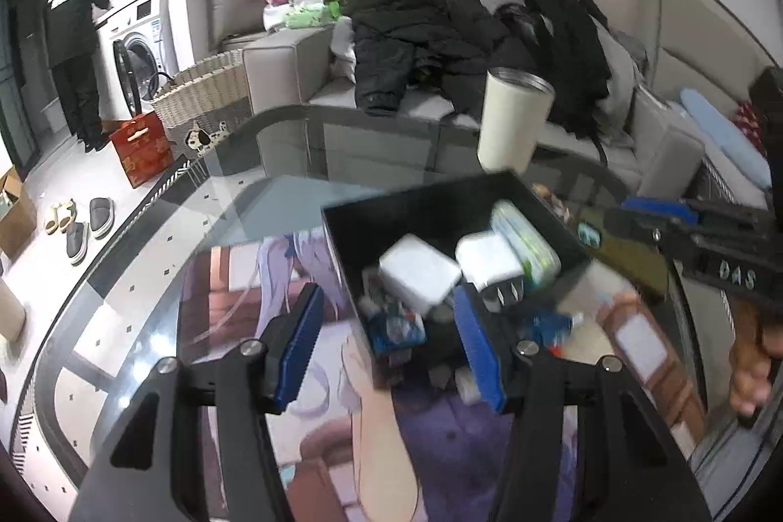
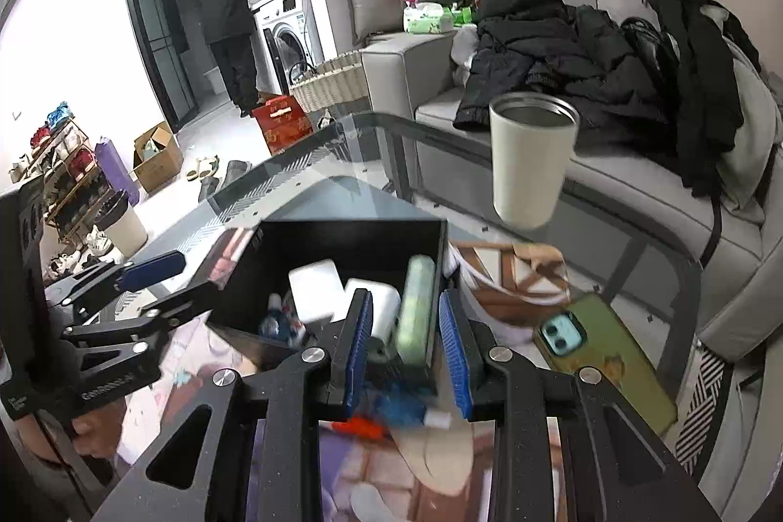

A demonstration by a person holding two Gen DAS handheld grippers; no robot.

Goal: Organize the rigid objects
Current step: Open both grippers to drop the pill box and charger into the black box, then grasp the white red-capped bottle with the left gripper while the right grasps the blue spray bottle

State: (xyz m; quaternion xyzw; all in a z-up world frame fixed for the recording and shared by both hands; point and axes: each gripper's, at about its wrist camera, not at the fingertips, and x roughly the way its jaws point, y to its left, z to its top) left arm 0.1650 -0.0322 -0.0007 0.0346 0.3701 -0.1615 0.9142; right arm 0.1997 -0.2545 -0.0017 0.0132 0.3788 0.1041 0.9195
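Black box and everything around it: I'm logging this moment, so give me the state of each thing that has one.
black box: open-topped, holding several items
white blocks: lying inside the box
green pack: inside, along the box wall
cup: upright, lidless, on the glass table
phone: lying camera side up
washing machine: door open
left gripper: open
right gripper: open
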